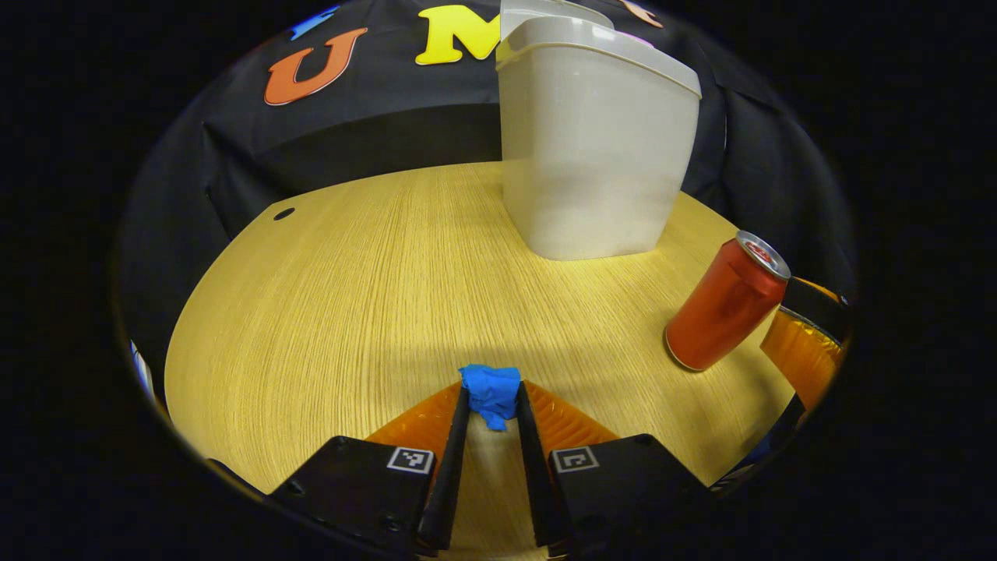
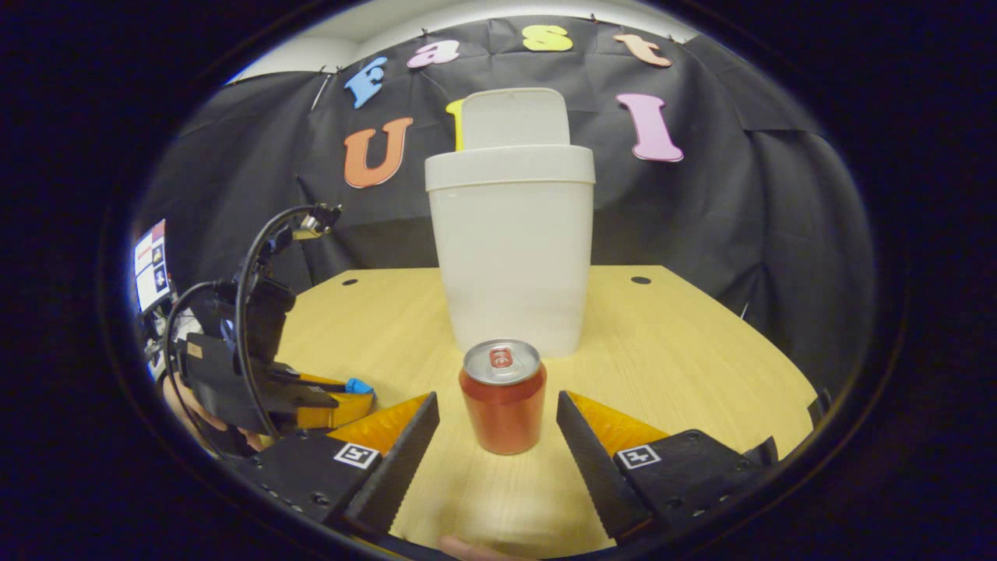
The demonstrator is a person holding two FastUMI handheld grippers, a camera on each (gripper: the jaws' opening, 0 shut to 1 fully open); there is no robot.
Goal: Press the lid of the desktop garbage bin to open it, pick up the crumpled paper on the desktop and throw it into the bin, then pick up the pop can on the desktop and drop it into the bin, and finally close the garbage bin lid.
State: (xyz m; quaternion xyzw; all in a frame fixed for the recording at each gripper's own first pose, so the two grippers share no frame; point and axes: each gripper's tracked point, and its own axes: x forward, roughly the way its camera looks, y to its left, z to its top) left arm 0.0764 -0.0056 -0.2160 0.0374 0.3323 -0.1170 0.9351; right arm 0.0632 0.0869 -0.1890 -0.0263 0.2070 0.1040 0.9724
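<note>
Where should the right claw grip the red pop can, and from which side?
Grip the red aluminium pop can across mid-body, coming in level from the near side. It stands upright on the wooden table, already centred between the right claw's open jaws. The white plastic bin stands close behind, so don't overshoot.

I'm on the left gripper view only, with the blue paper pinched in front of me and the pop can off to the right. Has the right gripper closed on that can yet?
Observer: No. In the right gripper view the right gripper is open. The pop can stands upright between its fingers, with a gap on each side.
Operator: The top of the bin is cut off for me. Is the lid up?
Observer: Yes. The lid stands upright behind the bin's rim, so the mouth is open.
</note>
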